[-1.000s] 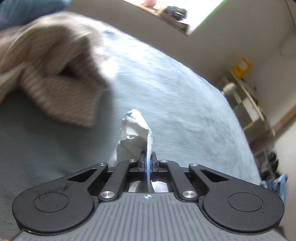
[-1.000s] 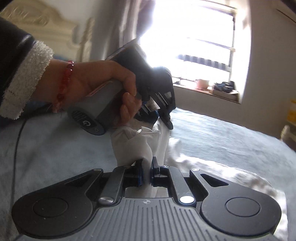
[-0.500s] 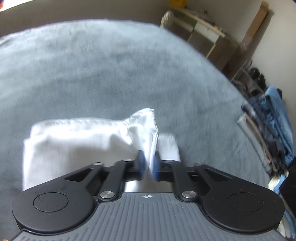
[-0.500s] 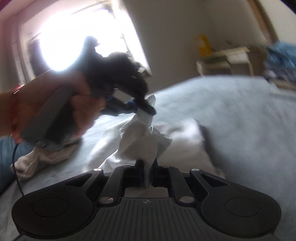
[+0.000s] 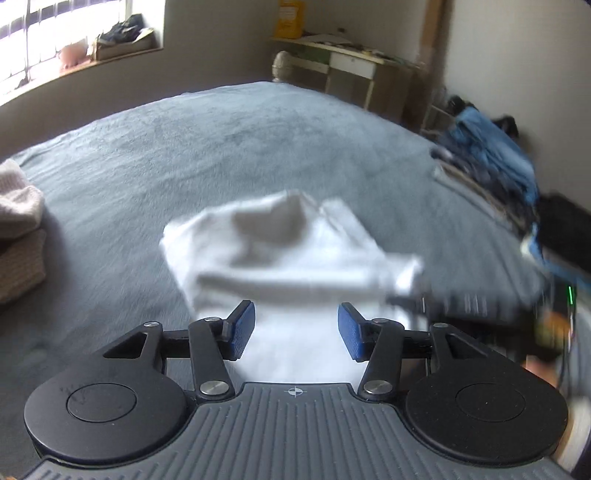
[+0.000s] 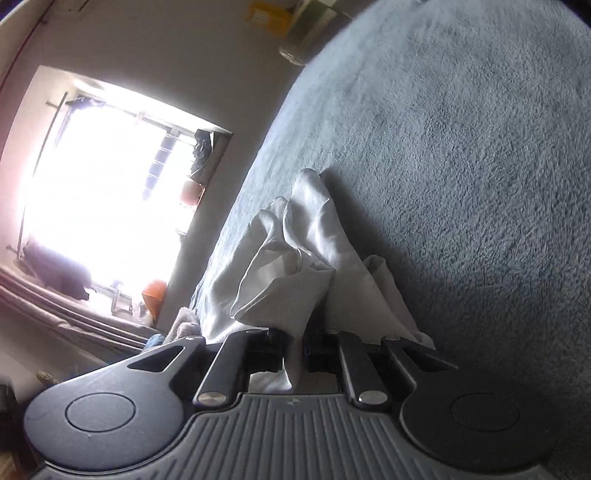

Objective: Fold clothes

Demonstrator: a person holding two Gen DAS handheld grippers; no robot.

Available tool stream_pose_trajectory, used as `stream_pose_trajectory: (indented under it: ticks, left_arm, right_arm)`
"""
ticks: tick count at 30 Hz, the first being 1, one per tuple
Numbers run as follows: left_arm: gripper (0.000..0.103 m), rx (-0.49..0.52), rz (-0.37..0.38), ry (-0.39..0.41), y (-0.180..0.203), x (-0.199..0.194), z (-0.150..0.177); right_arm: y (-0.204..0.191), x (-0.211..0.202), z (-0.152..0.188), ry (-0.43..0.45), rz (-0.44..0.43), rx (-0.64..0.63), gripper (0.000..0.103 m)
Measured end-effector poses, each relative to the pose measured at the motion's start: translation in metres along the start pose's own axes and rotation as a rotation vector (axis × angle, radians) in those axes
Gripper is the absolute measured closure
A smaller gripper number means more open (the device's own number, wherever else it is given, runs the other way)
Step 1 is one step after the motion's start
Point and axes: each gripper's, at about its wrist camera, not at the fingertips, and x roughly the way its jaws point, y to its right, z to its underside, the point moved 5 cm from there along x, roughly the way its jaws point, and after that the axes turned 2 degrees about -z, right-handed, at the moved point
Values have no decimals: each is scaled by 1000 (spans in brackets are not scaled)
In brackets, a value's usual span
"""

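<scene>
While spread wide over the cloth, left claw (image 5: 295,334) with blue pads (image 5: 240,328) well apart, nothing pinched between them, white garment (image 5: 288,251) lying just ahead and below on the grey-blue bed (image 5: 221,147), blurred in the left wrist view. Pinched narrow in the right wrist view, right claw (image 6: 293,354) gripping a bunched fold of the same white garment (image 6: 295,258), cloth rising in crumpled ridges from between the fingers and trailing onto the bed (image 6: 461,166). At the left edge of the left view, a beige knitted piece (image 5: 18,229) resting on the bed, well apart from the white garment. Farther right, beyond the bed's edge, a heap of blue clothes (image 5: 487,155). Farther back, a pale shelf unit (image 5: 351,70) against the wall with a yellow box (image 5: 290,18) on top, and a bright window (image 5: 55,40) with clutter on its sill. In the right view, the window (image 6: 103,192) glaring white beyond the bed
</scene>
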Motion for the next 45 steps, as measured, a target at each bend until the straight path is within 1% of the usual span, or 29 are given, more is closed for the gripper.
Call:
stream_pose_trajectory:
  ticks: [2, 4, 5, 7, 9, 11, 13, 14, 15, 17, 19, 21, 23, 26, 28, 29, 30, 31, 32, 34, 35, 36, 37, 38, 40, 42, 44, 45]
  left_arm:
    - [50, 36, 1, -13, 13, -2, 27]
    - [50, 63, -10, -22, 27, 6, 49]
    - [50, 71, -27, -27, 32, 14, 57]
    - [51, 76, -95, -22, 39, 28, 63]
    - [57, 66, -155, -18, 41, 41, 67]
    - [67, 28, -179, -26, 38, 50, 70]
    - [70, -5, -192, -29, 34, 54, 74]
    - [74, -11, -195, -31, 32, 54, 76]
    - [77, -14, -195, -30, 31, 54, 77]
    - [79, -20, -194, -24, 30, 53, 78]
    - [81, -11, -196, -19, 30, 53, 79]
    - [81, 3, -206, -16, 31, 53, 79]
    - [81, 14, -218, -16, 34, 53, 80]
    - [79, 27, -233, -2, 37, 50, 80]
    - [76, 26, -241, 19, 38, 46, 80]
    - [71, 20, -248, 30, 38, 44, 79]
    - [68, 16, -255, 38, 38, 43, 79]
    - [68, 15, -259, 45, 37, 42, 79]
    - [68, 14, -259, 50, 37, 41, 79]
    - [72, 12, -256, 62, 36, 40, 81]
    - [84, 9, -250, 71, 36, 39, 82]
    - [93, 6, -244, 80, 36, 38, 83]
    - [95, 5, -243, 88, 36, 37, 84]
    - [97, 5, -244, 96, 35, 36, 86]
    - [98, 2, -244, 106, 34, 34, 89]
    - [98, -14, -240, 100, 30, 35, 93]
    - [98, -22, -236, 96, 27, 35, 95]
    - [98, -17, -235, 97, 27, 35, 96]
  right_arm:
    - [1, 6, -6, -10, -12, 34, 93]
    - [3, 12, -11, -20, -23, 68, 93]
    - [3, 15, -14, -26, -29, 85, 93]
    - [3, 18, -20, -28, -42, 105, 93]
    - [-4, 15, -25, -6, -59, 85, 94]
    - [-3, 9, -28, 17, -62, 70, 94]
    - [3, 4, -29, 32, -50, 58, 94]
    - [13, 4, -26, 21, -19, 60, 94]
    - [25, 4, -24, 10, 14, 78, 93]
    - [49, 0, -22, -1, 15, 169, 92]
    - [62, -9, -23, 4, -22, 242, 88]
    - [65, -17, -28, 22, -44, 262, 70]
    - [65, -18, -37, 27, -50, 255, 63]
    - [60, -6, -44, -20, -53, 249, 62]
    - [54, 3, -43, -56, -36, 219, 61]
    - [50, 6, -42, -67, -25, 195, 62]
    - [47, 8, -41, -74, -18, 167, 68]
    - [43, 10, -40, -81, -6, 136, 75]
    - [39, 11, -39, -86, 5, 107, 98]
    - [30, 10, -36, -88, 12, 58, 101]
    - [25, 8, -33, -85, 9, 34, 101]
    - [20, 5, -31, -80, 4, 9, 102]
    - [15, 0, -29, -75, -6, -12, 102]
    - [12, -5, -27, -70, -18, -22, 102]
    - [9, -9, -21, -74, -27, -21, 102]
    - [13, -11, -16, -82, -22, -28, 102]
    - [21, -15, -11, -85, -24, -3, 102]
    - [21, -19, -11, -78, -36, -1, 102]
